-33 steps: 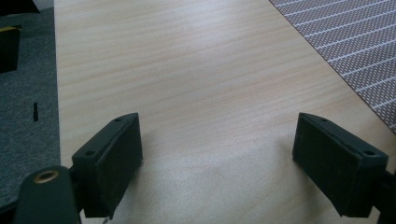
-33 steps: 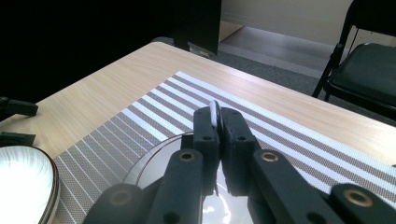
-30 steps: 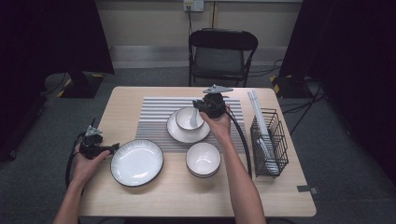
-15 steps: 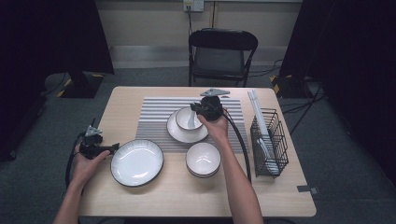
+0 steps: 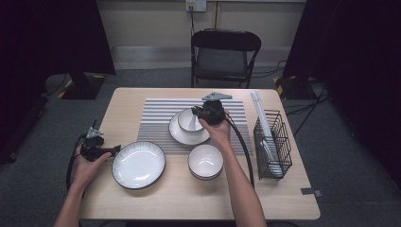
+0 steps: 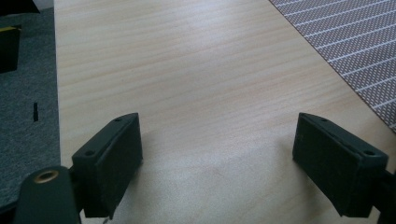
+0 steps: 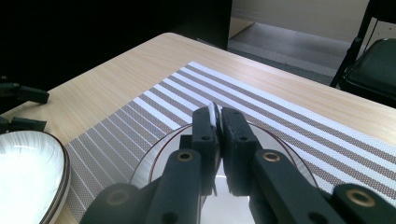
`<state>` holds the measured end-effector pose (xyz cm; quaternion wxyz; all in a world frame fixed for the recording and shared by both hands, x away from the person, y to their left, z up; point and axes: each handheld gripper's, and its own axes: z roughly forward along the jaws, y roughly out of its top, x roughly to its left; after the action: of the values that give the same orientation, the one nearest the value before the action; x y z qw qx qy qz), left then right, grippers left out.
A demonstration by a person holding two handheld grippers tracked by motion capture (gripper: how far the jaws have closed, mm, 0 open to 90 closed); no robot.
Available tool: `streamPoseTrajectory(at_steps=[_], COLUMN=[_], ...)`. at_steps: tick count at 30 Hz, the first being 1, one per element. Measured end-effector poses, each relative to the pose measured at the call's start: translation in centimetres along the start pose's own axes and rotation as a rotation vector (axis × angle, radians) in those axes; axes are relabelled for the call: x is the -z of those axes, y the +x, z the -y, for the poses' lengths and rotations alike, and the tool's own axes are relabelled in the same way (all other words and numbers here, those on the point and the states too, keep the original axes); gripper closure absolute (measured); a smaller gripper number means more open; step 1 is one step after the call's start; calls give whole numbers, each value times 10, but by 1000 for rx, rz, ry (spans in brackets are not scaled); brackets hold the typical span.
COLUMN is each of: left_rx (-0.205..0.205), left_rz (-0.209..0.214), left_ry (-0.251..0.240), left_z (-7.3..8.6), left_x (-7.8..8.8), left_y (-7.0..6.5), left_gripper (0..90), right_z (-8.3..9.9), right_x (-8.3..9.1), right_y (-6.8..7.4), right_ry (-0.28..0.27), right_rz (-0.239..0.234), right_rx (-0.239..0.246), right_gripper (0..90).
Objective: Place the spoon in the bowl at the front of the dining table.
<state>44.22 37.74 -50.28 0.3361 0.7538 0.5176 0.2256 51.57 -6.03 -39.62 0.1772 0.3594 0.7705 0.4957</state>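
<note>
A small white bowl (image 5: 188, 120) sits in a white plate (image 5: 185, 135) on the striped placemat (image 5: 153, 118). My right gripper (image 5: 197, 113) is shut on the bowl's right rim. In the right gripper view the jaws of that gripper (image 7: 217, 117) pinch the thin white rim (image 7: 213, 113), with the dark-edged round dish (image 7: 140, 170) below them. My left gripper (image 5: 112, 150) rests at the table's left edge beside a large white plate (image 5: 138, 164). In the left gripper view that gripper (image 6: 219, 135) stands open over bare wood with nothing between its jaws.
A white bowl with a dark rim (image 5: 205, 161) stands near the front, right of the large plate (image 7: 23, 172). A black wire rack (image 5: 272, 142) holding white pieces is at the table's right side. A black folding chair (image 5: 224, 52) stands behind the table.
My right gripper has shifted a little toward the person and left, staying shut on the bowl's rim. The left gripper has kept still.
</note>
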Motion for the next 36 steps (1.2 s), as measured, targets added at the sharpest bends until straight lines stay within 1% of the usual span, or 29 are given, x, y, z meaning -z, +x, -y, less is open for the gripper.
streamPoseTrajectory(at_steps=[3, 15, 18, 22, 27, 30, 36], left_rx=[0, 0, 0, 0, 0, 0, 0], left_rz=[0, 0, 0, 0, 0, 0, 0], left_ry=[0, 0, 0, 0, 0, 0, 0], left_z=[0, 0, 0, 0, 0, 0, 0], left_x=[0, 0, 0, 0, 0, 0, 0], left_y=[0, 0, 0, 0, 0, 0, 0], left_gripper=[155, 154, 155, 154, 154, 155, 154], right_z=[0, 0, 0, 0, 0, 0, 0], right_x=[0, 0, -1, -2, -3, -4, -6], right_y=[2, 9, 11, 12, 14, 14, 19], right_ry=[-3, -4, -2, 0, 6, 7, 9], right_rz=[-12, -37, -34, -43, -39, -39, -53], right_rx=[3, 8, 13, 12, 16, 11, 20], right_gripper=[845, 829, 828, 821, 819, 815, 806])
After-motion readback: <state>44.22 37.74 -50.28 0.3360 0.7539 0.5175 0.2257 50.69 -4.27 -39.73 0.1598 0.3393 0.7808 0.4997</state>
